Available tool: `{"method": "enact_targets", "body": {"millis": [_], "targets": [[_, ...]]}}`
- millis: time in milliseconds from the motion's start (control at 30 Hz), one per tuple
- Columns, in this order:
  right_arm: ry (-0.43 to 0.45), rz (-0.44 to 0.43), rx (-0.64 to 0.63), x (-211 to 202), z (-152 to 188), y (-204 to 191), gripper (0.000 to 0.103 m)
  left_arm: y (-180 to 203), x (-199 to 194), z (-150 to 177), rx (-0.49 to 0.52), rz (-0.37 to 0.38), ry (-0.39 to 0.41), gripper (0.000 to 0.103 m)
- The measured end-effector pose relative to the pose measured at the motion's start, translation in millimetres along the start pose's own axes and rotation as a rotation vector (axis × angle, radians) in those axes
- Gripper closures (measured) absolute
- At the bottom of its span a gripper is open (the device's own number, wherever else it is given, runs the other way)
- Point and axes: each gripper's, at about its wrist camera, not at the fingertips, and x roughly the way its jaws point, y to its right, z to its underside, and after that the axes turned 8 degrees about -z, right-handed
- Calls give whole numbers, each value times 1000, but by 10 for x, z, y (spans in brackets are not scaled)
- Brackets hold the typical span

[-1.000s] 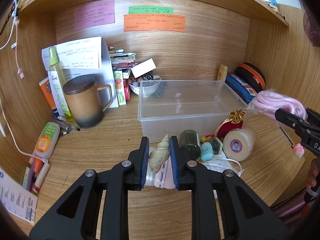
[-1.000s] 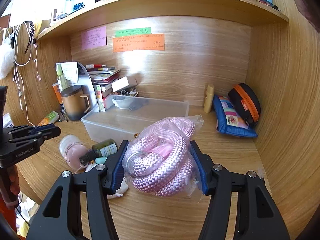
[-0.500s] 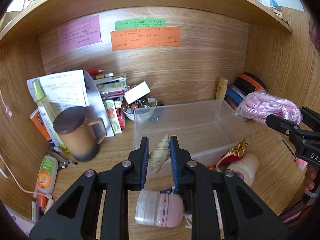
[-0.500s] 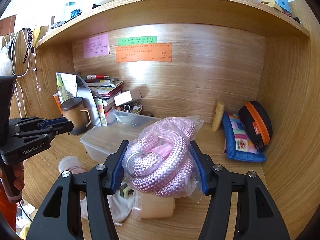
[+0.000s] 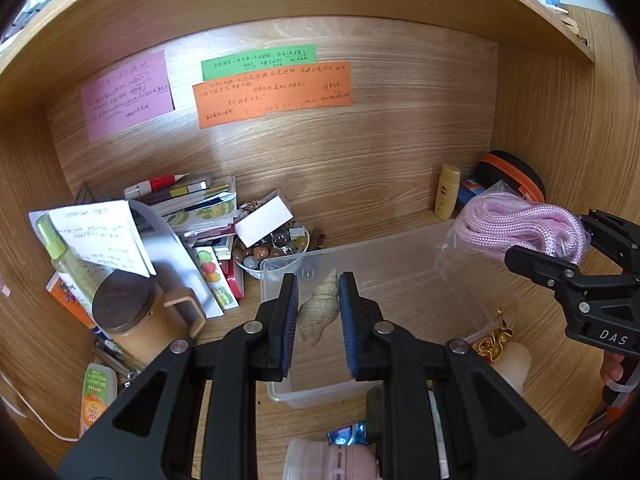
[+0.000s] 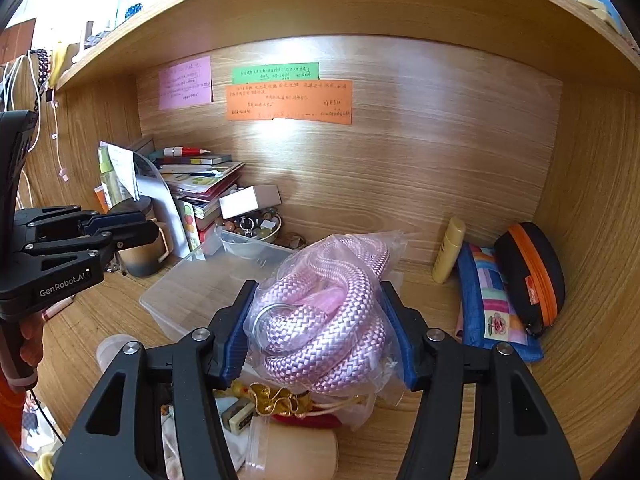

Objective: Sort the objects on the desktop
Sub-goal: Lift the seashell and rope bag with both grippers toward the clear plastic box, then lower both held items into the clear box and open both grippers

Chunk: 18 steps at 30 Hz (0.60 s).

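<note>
While hovering over the clear plastic bin [image 5: 384, 264], left gripper [image 5: 318, 316] pinching a spiral seashell [image 5: 316, 312] at mid-body — rigid, brittle, light. Farther right, right gripper [image 6: 320, 320] squeezing the bagged pink rope [image 6: 324, 312] — soft, slippery in film.

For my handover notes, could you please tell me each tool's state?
Left tool: shut on beige spiral seashell.
Right tool: shut on bagged pink braided rope.
</note>
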Motion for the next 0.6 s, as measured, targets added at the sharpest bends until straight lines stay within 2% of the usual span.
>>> {"method": "enact_targets", "body": {"millis": [600], "targets": [[-138,-47,-25,689,-52,92,48,132,781,-19,47,58,-141,83]]}}
